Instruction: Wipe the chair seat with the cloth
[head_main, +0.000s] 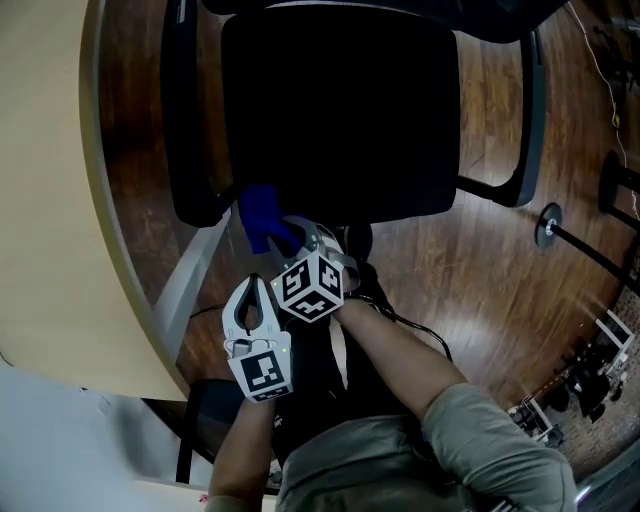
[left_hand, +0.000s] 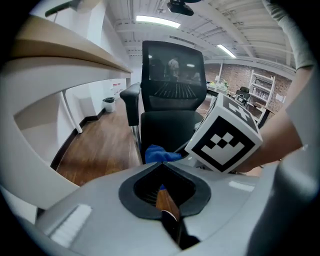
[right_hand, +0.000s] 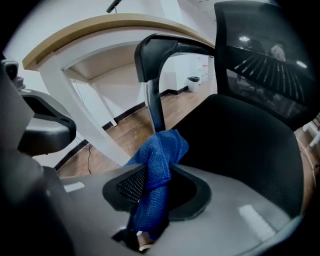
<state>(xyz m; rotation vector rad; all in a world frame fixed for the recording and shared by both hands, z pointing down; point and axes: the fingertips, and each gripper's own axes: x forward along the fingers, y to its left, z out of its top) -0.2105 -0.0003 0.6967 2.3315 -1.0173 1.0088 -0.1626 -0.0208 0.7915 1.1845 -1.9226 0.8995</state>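
The black office chair seat (head_main: 340, 110) fills the top middle of the head view. My right gripper (head_main: 287, 233) is shut on the blue cloth (head_main: 260, 215), which hangs at the seat's near left corner, by the left armrest (head_main: 190, 120). In the right gripper view the cloth (right_hand: 160, 150) runs bunched through the jaws of the right gripper (right_hand: 158, 170), with the seat (right_hand: 240, 145) just beyond. My left gripper (head_main: 255, 285) sits close behind and left of the right one. Its tips meet with nothing held (left_hand: 161, 164). It looks at the cloth (left_hand: 157, 152) and the chair (left_hand: 172, 125).
A curved light wooden desk (head_main: 40, 180) borders the left side, with a white leg (head_main: 190, 285) slanting beside the chair. Dark wood floor (head_main: 480, 280) lies to the right, with a round stand base (head_main: 547, 225) and shelving (head_main: 590, 370) farther right.
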